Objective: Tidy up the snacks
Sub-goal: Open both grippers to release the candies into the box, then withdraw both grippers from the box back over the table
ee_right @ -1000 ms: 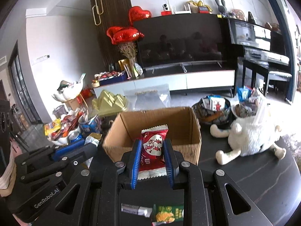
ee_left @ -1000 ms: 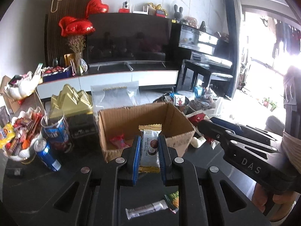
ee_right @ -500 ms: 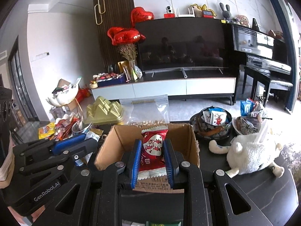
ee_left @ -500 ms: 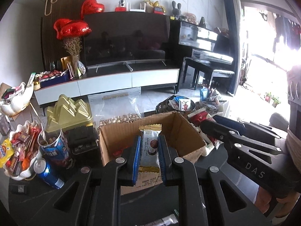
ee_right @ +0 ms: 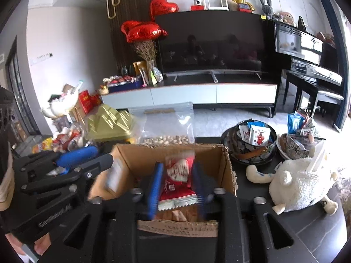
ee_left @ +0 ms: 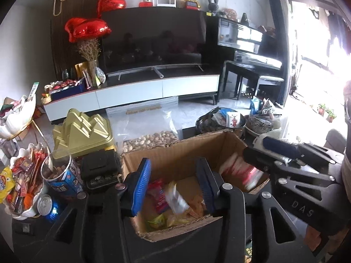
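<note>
An open cardboard box [ee_left: 175,153] [ee_right: 140,160] sits on the dark table with several snack packets inside. My left gripper [ee_left: 173,186] is open above the box. The gold-and-white snack bar [ee_left: 176,198] is blurred between the open jaws, falling into the box. My right gripper [ee_right: 176,182] is over the same box, its jaws a little apart around a red-and-white snack packet [ee_right: 178,179] that looks blurred. The same packet shows in the left wrist view [ee_left: 239,171] at the box's right side.
A gold tin [ee_left: 83,133], a black box [ee_left: 101,168], a cup of snacks [ee_left: 59,175], a blue can [ee_left: 49,207] and a white snack dish [ee_left: 22,182] stand left of the box. A bag of pistachios [ee_right: 164,140] lies behind. Patterned bowls [ee_right: 252,151] and a plush sheep [ee_right: 300,184] sit right.
Both grippers moved forward over the box. My left gripper opened and let go of the snack bar. My right gripper's jaws have spread around the red packet.
</note>
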`<action>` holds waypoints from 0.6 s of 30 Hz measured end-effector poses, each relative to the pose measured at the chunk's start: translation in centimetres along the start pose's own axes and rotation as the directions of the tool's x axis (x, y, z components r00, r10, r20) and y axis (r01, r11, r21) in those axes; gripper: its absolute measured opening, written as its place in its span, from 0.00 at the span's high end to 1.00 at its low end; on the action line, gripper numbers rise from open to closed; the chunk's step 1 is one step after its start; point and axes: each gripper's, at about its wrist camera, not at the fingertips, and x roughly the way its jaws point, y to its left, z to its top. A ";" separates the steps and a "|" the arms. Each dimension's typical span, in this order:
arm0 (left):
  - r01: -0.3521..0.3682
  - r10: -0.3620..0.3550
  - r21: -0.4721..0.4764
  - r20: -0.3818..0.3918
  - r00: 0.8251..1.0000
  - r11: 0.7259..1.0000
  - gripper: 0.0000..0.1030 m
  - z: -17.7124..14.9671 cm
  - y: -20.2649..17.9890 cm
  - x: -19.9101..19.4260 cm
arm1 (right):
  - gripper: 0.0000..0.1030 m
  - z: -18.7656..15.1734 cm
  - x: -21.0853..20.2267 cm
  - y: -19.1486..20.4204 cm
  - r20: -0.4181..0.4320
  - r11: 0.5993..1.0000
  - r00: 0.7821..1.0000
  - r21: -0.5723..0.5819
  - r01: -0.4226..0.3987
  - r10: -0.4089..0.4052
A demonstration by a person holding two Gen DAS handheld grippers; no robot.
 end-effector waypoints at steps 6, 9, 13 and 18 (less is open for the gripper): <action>0.012 -0.012 0.008 0.007 1.000 1.000 0.57 -1.9 -0.1 -1.8 | 0.50 -1.6 -1.4 0.3 0.002 0.999 1.000 -0.020 0.027 -0.027; 0.027 -0.027 0.017 0.006 1.000 0.999 0.57 -3.0 -0.4 -3.0 | 0.45 -2.6 -2.6 0.6 0.006 0.999 1.000 -0.026 0.024 -0.024; 0.045 -0.045 0.032 0.003 0.999 0.999 0.57 -4.4 -0.8 -4.4 | 0.42 -3.9 -4.3 1.1 0.010 0.999 1.000 -0.027 0.019 -0.019; 0.061 -0.061 0.046 0.007 0.998 0.997 0.56 -6.5 -1.2 -6.5 | 0.39 -5.5 -5.9 1.6 0.006 1.000 1.000 -0.025 0.011 -0.011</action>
